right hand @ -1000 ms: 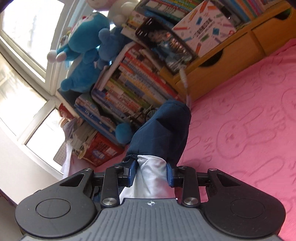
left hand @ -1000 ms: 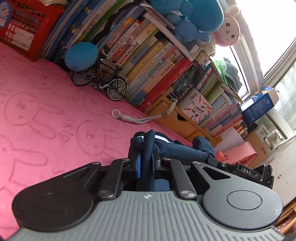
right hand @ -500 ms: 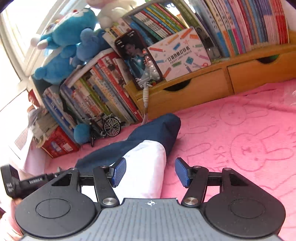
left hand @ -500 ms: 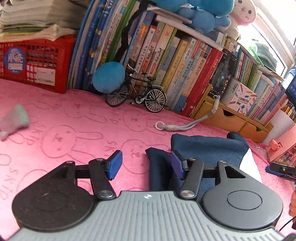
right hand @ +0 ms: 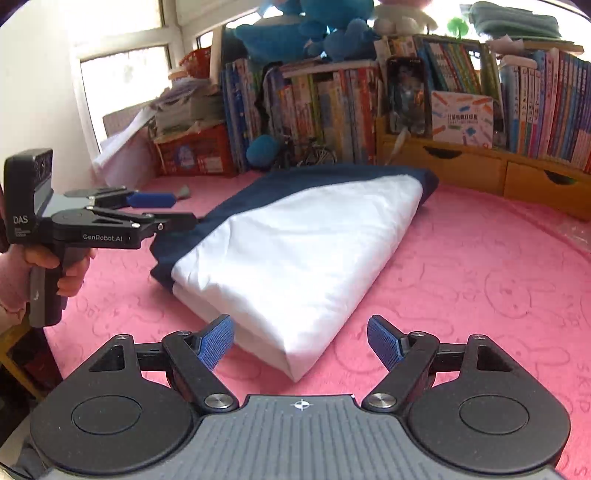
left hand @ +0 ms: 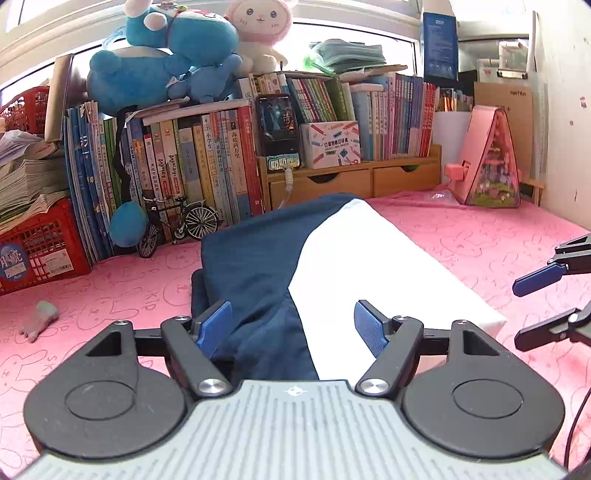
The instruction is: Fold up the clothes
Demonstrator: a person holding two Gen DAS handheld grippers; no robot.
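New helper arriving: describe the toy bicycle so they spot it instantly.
Start at the row of upright books along the back of the pink mat. At their foot, left of the wooden drawers, stands the toy bicycle, the only black, spoke-wheeled thing there, beside a blue plush ball.

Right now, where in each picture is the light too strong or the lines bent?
Left wrist view: the window behind the plush toys is blown out, and the bookshelf bows with fisheye curve. Right wrist view: the window glares white at left, the pink mat curves, and the books look soft.
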